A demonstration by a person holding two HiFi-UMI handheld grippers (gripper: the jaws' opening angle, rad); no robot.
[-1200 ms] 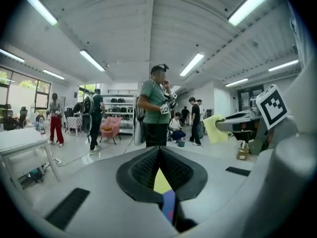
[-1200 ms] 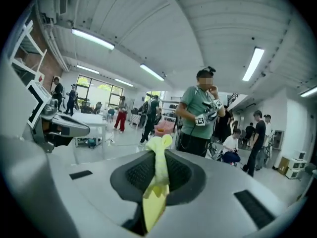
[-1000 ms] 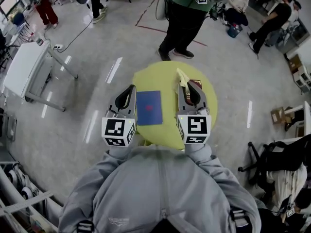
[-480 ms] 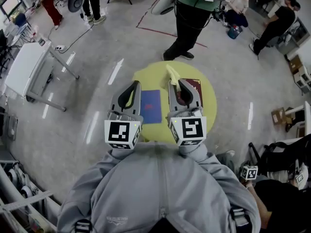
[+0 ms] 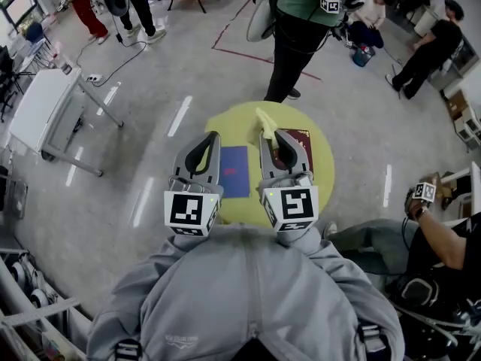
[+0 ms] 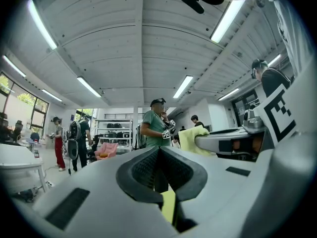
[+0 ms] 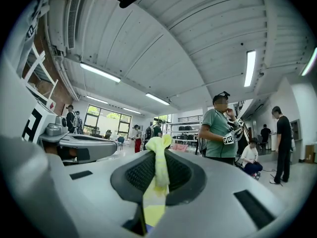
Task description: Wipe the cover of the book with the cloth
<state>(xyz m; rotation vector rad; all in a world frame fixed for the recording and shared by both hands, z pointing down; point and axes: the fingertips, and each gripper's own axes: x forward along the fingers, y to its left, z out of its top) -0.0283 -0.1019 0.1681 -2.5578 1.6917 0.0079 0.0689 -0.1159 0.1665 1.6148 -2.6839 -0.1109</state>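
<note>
A blue book (image 5: 234,171) lies flat on the round yellow table (image 5: 235,119), between my two grippers in the head view. The left gripper (image 5: 213,137) is held above the book's left edge with its jaws closed and nothing between them (image 6: 158,151). My right gripper (image 5: 267,134) is shut on a pale yellow cloth (image 5: 262,117), which sticks out past the fingertips and hangs down between the jaws (image 7: 157,168). Both grippers are raised and point out into the room. The same cloth (image 6: 192,139) shows at the right in the left gripper view.
A dark red book (image 5: 300,138) lies on the table's right side, partly under the right gripper. A person in a green shirt (image 5: 301,21) stands just beyond the table. A white table (image 5: 41,104) is at the left, a seated person (image 5: 421,239) at the right.
Both grippers have drawn closer together over the blue book; the right one moved left with the cloth. The standing person shifted, and a seated person came in at the right.
</note>
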